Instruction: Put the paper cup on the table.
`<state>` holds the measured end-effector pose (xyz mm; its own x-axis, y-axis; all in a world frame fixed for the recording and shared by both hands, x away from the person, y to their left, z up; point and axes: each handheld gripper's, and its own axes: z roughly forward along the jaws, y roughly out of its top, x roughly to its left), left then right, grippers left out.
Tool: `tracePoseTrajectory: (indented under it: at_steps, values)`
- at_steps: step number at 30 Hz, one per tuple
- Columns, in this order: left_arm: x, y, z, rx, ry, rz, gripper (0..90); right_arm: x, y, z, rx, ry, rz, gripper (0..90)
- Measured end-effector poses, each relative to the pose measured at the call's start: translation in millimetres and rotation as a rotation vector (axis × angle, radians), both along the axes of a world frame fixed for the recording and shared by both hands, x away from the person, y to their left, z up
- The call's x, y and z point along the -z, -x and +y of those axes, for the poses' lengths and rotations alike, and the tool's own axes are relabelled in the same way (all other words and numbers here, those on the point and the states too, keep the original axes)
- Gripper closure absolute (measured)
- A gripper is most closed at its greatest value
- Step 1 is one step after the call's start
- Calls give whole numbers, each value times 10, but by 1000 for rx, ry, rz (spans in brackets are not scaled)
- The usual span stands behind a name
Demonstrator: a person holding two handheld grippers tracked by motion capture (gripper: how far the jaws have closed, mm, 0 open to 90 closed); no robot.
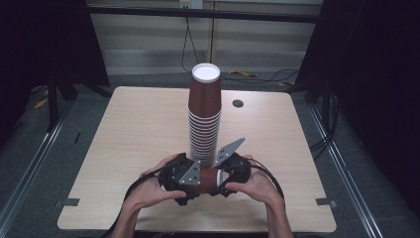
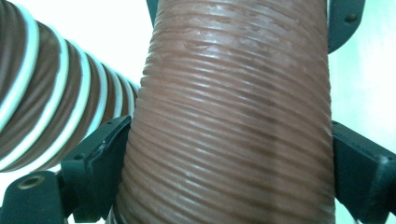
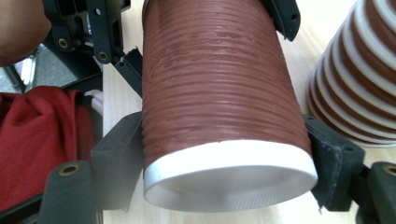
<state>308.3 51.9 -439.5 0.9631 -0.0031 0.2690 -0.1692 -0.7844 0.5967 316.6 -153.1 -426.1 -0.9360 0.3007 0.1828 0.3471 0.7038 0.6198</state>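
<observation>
Near the table's [image 1: 124, 148] front edge, just before the cup stack [image 1: 204, 114], you hold one brown cup [image 1: 210, 179] on its side between both grippers. Your right gripper [image 3: 224, 154] clamps it by the white rim end. Your left gripper [image 2: 229, 158] has its jaws touching the ribbed wall on both sides.

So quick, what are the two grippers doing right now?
Left gripper: closed on the brown cup.
Right gripper: closed on the same brown cup, near its white rim.
</observation>
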Motion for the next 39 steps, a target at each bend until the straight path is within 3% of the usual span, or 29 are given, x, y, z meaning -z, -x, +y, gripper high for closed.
tracePoseTrajectory:
  at_steps: [1, 6, 8, 9, 10, 11, 15, 16, 20, 23, 24, 25, 28, 37, 39]
  values:
    - [10, 9, -3, -3, 25, 11, 100, -7, 1, -9, -1, 0, 7, 234]
    - [-34, -25, 28, 27, 34, -15, 96, -28, -6, -34, -3, -24, -6, 233]
    - [-34, -40, 50, 39, 75, -14, 93, -46, 1, -34, 6, -22, -9, 233]
    - [-34, -40, 50, 39, 75, -14, 90, -46, 1, -34, 6, -22, -9, 233]
    - [-42, -50, 58, 37, 110, -17, 90, -48, -1, -35, 3, -18, -9, 234]
    - [-53, -60, 64, 38, 143, -2, 82, -47, -9, -42, 8, -15, -13, 234]
    - [-59, -64, 66, 43, 149, 10, 84, -46, -3, -57, 9, -19, -9, 233]
    - [-65, -75, 76, 40, 179, 20, 86, -38, -7, -64, 11, -24, -9, 234]
    - [-90, -81, 106, 36, 228, 48, 100, -30, -12, -72, 12, -21, -10, 234]
    - [-126, -45, 123, 23, 241, 26, 122, -30, -9, -87, 24, -18, -6, 233]
    - [-154, -35, 151, 15, 275, 26, 157, -38, -7, -99, 34, -19, -12, 234]
    - [-154, -35, 151, 15, 275, 26, 171, -38, -7, -99, 34, -19, -12, 234]
    - [-211, -34, 230, 0, 352, 40, 160, -24, -10, -127, 59, -2, -12, 234]
    - [-181, -69, 392, -55, 442, 97, 157, 14, 14, -260, 125, -58, -21, 234]
    - [-154, -67, 438, -74, 471, 119, 158, 43, 31, -294, 134, -94, -26, 233]
